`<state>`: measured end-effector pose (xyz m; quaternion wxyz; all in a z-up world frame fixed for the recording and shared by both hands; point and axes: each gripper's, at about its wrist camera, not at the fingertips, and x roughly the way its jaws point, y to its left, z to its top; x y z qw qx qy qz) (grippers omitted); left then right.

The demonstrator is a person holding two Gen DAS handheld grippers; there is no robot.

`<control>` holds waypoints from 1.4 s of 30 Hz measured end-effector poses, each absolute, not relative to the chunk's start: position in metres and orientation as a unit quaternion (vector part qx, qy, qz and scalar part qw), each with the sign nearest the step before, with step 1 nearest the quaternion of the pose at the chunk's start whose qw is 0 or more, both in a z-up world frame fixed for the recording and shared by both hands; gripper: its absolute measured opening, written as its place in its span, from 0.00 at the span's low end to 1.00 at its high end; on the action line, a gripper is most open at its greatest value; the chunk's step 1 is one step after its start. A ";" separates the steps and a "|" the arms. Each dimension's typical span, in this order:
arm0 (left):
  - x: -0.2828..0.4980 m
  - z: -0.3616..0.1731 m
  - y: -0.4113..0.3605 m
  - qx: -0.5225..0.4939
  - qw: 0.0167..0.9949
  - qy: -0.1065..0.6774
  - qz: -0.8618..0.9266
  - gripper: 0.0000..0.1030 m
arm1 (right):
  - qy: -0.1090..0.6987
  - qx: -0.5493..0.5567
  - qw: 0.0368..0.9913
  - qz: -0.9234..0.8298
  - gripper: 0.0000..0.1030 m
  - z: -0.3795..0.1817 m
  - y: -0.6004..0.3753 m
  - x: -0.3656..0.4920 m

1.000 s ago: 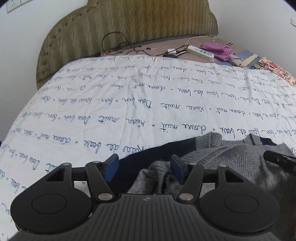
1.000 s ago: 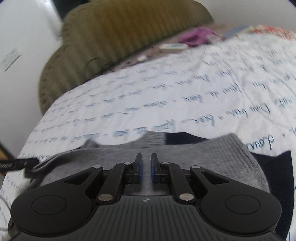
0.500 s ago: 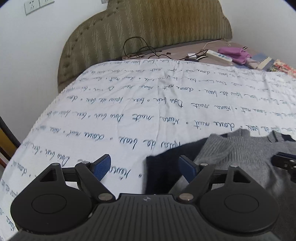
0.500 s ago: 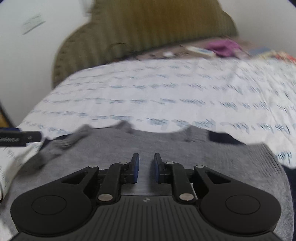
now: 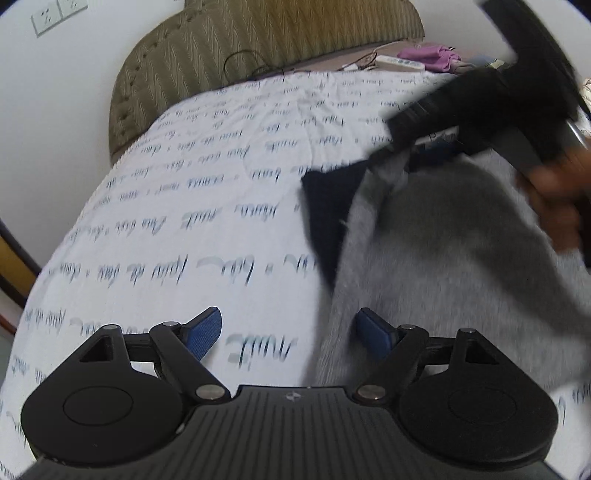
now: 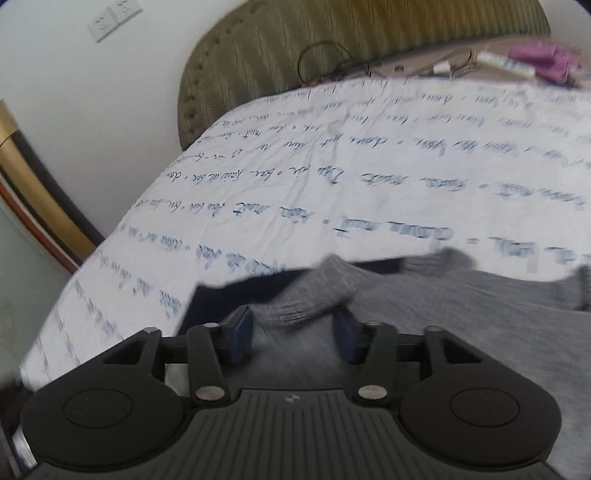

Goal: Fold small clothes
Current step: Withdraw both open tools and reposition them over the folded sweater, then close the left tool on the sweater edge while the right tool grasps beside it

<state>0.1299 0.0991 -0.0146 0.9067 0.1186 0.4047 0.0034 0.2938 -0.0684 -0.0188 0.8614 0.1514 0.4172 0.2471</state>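
Observation:
A grey knit sweater (image 5: 443,236) lies on the white bedsheet with a dark navy garment (image 5: 328,206) under its left edge. My left gripper (image 5: 288,332) is open and empty, low over the sheet at the sweater's left edge. The other gripper (image 5: 480,107) and the hand holding it show blurred above the sweater's far part. In the right wrist view my right gripper (image 6: 293,336) is open over the grey sweater (image 6: 461,325), with a folded sleeve end (image 6: 317,291) just ahead of its jaws. The navy garment (image 6: 214,295) shows at the left.
The bedsheet (image 5: 207,192) with blue script covers the bed. An olive headboard (image 5: 236,48) stands behind. A power strip (image 5: 400,62), cables and a purple cloth (image 5: 432,55) lie at the far right. A wall socket (image 5: 59,14) sits at top left.
My right gripper has opened and let go of the sweater, then swung left over it. My left gripper stayed open and drew back left, off the sweater.

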 end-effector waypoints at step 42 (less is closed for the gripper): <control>0.262 -0.037 0.160 -0.278 0.813 0.468 -0.206 0.89 | 0.173 -0.402 0.891 0.117 0.92 -0.069 0.038 0.052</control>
